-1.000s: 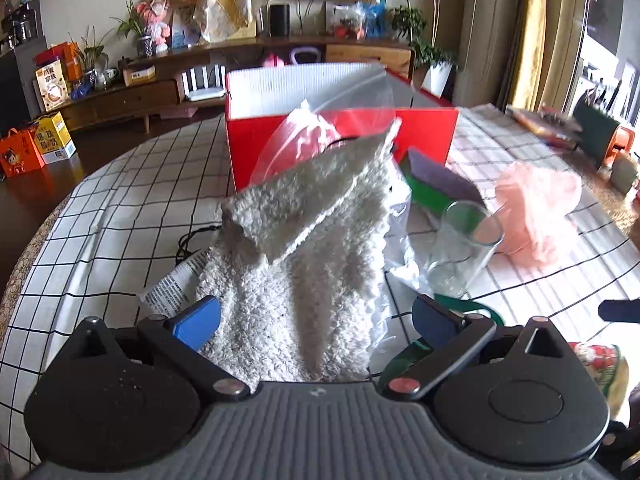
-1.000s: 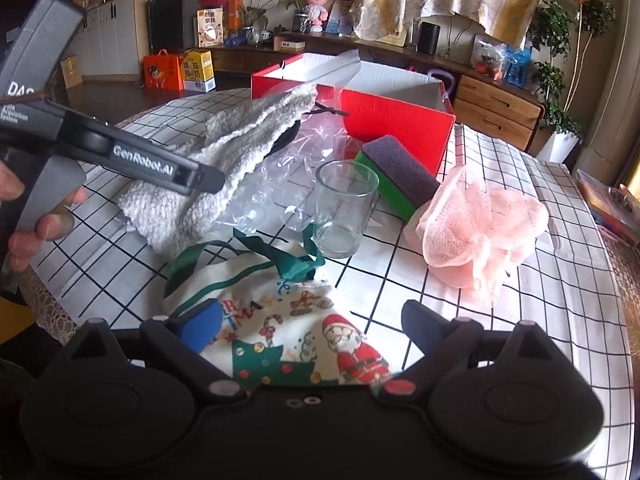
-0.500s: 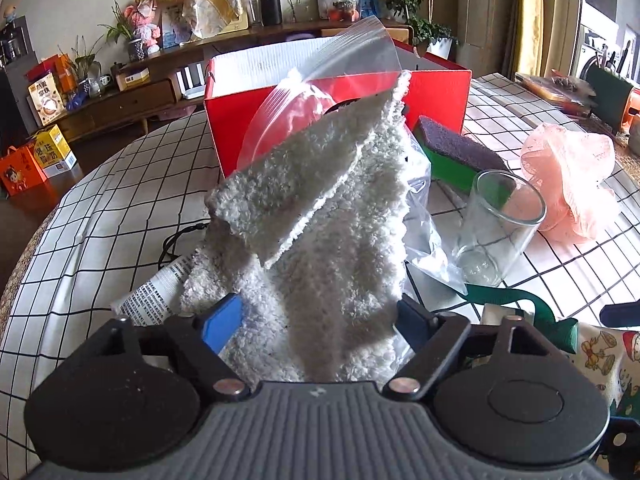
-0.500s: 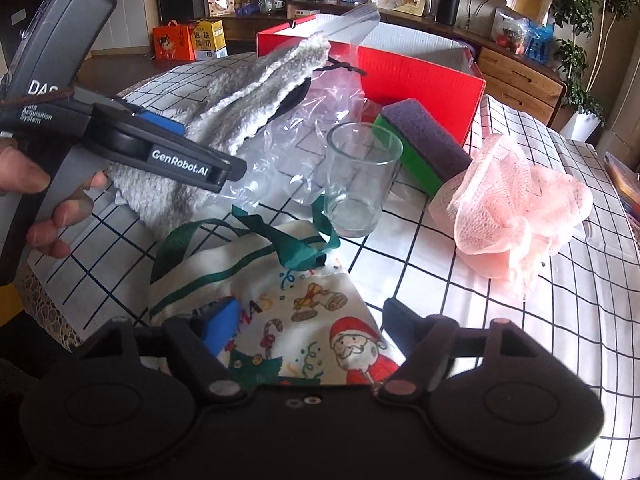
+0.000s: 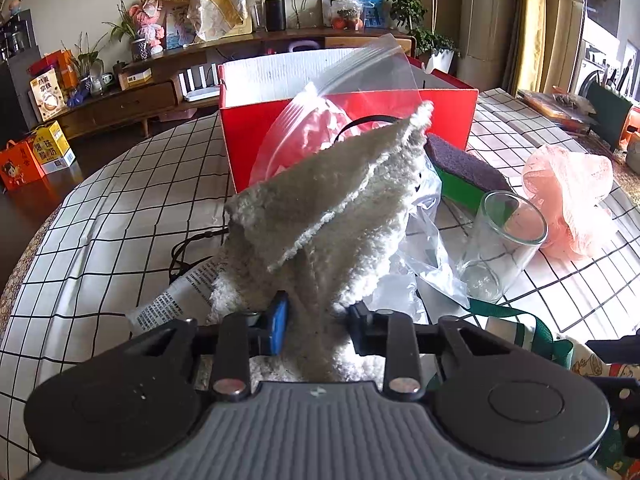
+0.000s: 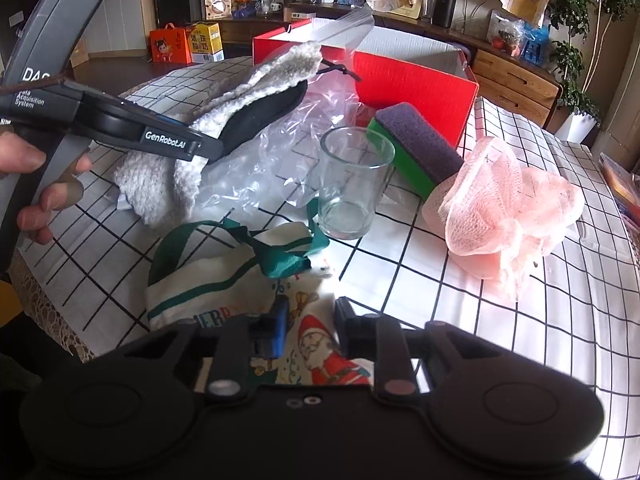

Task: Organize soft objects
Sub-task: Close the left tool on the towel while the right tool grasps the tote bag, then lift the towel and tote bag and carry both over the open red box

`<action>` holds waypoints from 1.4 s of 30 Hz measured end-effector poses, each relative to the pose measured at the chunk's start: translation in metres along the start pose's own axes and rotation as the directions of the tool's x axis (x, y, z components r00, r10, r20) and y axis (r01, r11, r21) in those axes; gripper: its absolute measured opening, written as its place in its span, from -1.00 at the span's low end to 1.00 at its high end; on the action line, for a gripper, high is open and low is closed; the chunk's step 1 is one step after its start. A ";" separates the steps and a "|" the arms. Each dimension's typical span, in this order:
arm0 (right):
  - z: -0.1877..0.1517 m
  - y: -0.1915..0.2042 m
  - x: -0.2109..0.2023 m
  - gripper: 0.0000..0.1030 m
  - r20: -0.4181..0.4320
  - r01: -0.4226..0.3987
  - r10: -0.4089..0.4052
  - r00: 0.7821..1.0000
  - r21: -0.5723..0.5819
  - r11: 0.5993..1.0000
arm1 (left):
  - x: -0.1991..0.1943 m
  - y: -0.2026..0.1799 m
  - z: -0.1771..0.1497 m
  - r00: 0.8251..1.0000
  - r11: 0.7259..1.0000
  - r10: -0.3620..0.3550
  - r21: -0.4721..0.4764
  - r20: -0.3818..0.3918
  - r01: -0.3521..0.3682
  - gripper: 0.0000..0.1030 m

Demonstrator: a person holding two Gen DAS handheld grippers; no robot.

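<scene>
My left gripper [image 5: 316, 326] is shut on the near edge of a white fluffy towel [image 5: 332, 216] that drapes up over a clear zip bag [image 5: 360, 92] in front of a red box [image 5: 448, 116]. The towel [image 6: 256, 88] and the left gripper [image 6: 200, 146] also show in the right wrist view. My right gripper [image 6: 308, 326] is shut on a white Christmas cloth bag [image 6: 320, 344] with a Santa print and green straps [image 6: 280, 256]. A pink mesh bath puff [image 6: 508, 204] and a green and purple sponge [image 6: 416, 148] lie to the right.
An empty drinking glass [image 6: 352, 184] stands between the cloth bag and the sponge. Crumpled clear plastic [image 6: 260, 176] lies under the towel. A black cord [image 5: 188, 248] and a printed packet [image 5: 176, 304] lie left of the towel. The round table has a checked cloth [image 5: 112, 216].
Both grippers have closed: the left one on the towel's near edge, the right one on the Christmas cloth bag. Both have moved in closer to what they hold.
</scene>
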State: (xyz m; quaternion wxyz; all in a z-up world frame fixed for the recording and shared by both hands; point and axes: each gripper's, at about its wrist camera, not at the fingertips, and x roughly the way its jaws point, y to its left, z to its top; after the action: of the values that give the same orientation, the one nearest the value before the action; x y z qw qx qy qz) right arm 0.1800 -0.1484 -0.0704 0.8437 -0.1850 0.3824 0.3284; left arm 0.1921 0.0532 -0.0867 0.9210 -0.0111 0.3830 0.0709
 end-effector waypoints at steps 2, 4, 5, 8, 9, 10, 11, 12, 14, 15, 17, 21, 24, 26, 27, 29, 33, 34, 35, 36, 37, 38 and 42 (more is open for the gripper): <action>-0.001 0.000 -0.005 -0.70 0.011 -0.006 0.005 1.000 0.004 1.000 | -0.003 0.003 0.000 1.000 1.000 -0.003 -0.009 0.000 0.003 -0.64; -0.001 0.001 -0.010 -0.76 0.022 -0.004 0.004 1.000 0.007 1.000 | -0.009 0.006 -0.001 1.000 1.000 -0.012 -0.014 0.007 0.012 -0.71; -0.002 0.001 -0.012 -0.78 0.027 -0.005 0.005 1.000 0.009 1.000 | -0.011 0.007 -0.001 1.000 1.000 -0.015 -0.013 0.013 0.015 -0.73; -0.003 0.003 -0.022 -0.80 0.047 -0.006 0.005 0.999 0.019 1.000 | -0.020 0.010 -0.001 0.999 1.000 -0.012 -0.008 0.029 0.013 -0.80; -0.003 0.003 -0.024 -0.81 0.053 -0.006 0.005 0.999 0.023 1.000 | -0.023 0.011 -0.001 0.999 1.000 -0.012 -0.008 0.033 0.012 -0.80; -0.003 0.004 -0.028 -0.82 0.060 -0.005 0.004 0.998 0.028 1.000 | -0.026 0.012 -0.001 0.999 1.000 -0.017 -0.009 0.038 0.017 -0.81; -0.003 0.004 -0.032 -0.82 0.065 -0.008 0.005 0.998 0.033 0.999 | -0.029 0.013 0.000 0.999 1.000 -0.021 -0.010 0.043 0.021 -0.83; -0.003 0.005 -0.035 -0.82 0.071 -0.011 0.009 0.997 0.038 0.999 | -0.031 0.014 0.000 0.999 1.000 -0.017 -0.009 0.046 0.018 -0.84; -0.003 0.005 -0.044 -0.83 0.083 -0.017 0.013 0.996 0.046 0.999 | -0.035 0.016 0.001 0.999 1.000 -0.013 -0.014 0.052 0.014 -0.85; -0.002 0.006 -0.049 -0.84 0.093 -0.019 0.014 0.996 0.056 0.998 | -0.038 0.018 0.002 0.998 1.000 -0.013 -0.020 0.056 0.014 -0.85; -0.001 0.004 -0.060 -0.85 0.114 -0.023 0.014 0.993 0.074 0.997 | -0.045 0.021 0.003 0.998 0.999 -0.017 -0.029 0.067 0.019 -0.85; 0.003 0.001 -0.078 -0.91 0.153 -0.005 -0.012 0.988 0.107 0.994 | -0.061 0.023 0.006 0.996 1.000 -0.002 -0.021 0.087 0.004 -0.86; 0.005 -0.003 -0.085 -0.93 0.164 -0.010 -0.012 0.986 0.133 0.991 | -0.068 0.026 0.008 0.996 1.000 0.009 -0.025 0.084 -0.007 -0.86; 0.009 -0.005 -0.092 -0.93 0.174 -0.012 -0.013 0.985 0.145 0.989 | -0.074 0.029 0.009 0.996 1.000 0.012 -0.028 0.092 -0.010 -0.86; 0.011 -0.007 -0.096 -0.93 0.183 -0.015 -0.013 0.983 0.152 0.988 | -0.078 0.031 0.011 0.995 0.999 0.006 -0.033 0.097 -0.003 -0.86; 0.015 -0.009 -0.104 -0.93 0.205 -0.014 -0.019 0.979 0.159 0.987 | -0.085 0.034 0.014 0.994 0.999 0.002 -0.037 0.107 0.002 -0.86; 0.027 -0.014 -0.118 -0.94 0.244 -0.013 -0.030 0.969 0.173 0.985 | -0.098 0.039 0.022 0.994 0.999 0.005 -0.051 0.111 0.001 -0.86; 0.030 -0.016 -0.121 -0.94 0.253 -0.016 -0.030 0.967 0.176 0.984 | -0.100 0.041 0.023 0.994 0.998 0.001 -0.055 0.112 0.005 -0.86; 0.034 -0.017 -0.124 -0.94 0.263 -0.020 -0.028 0.965 0.178 0.984 | -0.102 0.042 0.023 0.993 0.998 -0.003 -0.058 0.114 0.010 -0.86; 0.038 -0.017 -0.127 -0.94 0.272 -0.022 -0.027 0.962 0.178 0.984 | -0.104 0.043 0.024 0.994 0.998 -0.005 -0.063 0.113 0.013 -0.86; 0.041 -0.017 -0.130 -0.94 0.279 -0.023 -0.028 0.960 0.178 0.984 | -0.105 0.045 0.025 0.993 0.997 -0.010 -0.071 0.115 0.019 -0.86; 0.046 -0.018 -0.133 -0.94 0.288 -0.027 -0.026 0.957 0.178 0.984 | -0.107 0.047 0.027 0.993 0.997 -0.016 -0.078 0.118 0.026 -0.86; 0.065 -0.023 -0.145 -0.94 0.319 -0.033 -0.027 0.948 0.180 0.983 | -0.118 0.048 0.036 0.989 0.995 -0.042 -0.083 0.142 0.054 -0.86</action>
State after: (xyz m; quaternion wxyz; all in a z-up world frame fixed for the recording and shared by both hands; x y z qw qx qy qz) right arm 0.1592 -0.1883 0.0838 0.9073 -0.0503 0.2696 0.3188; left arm 0.1283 0.0888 0.0236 0.9456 -0.0552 0.3138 0.0661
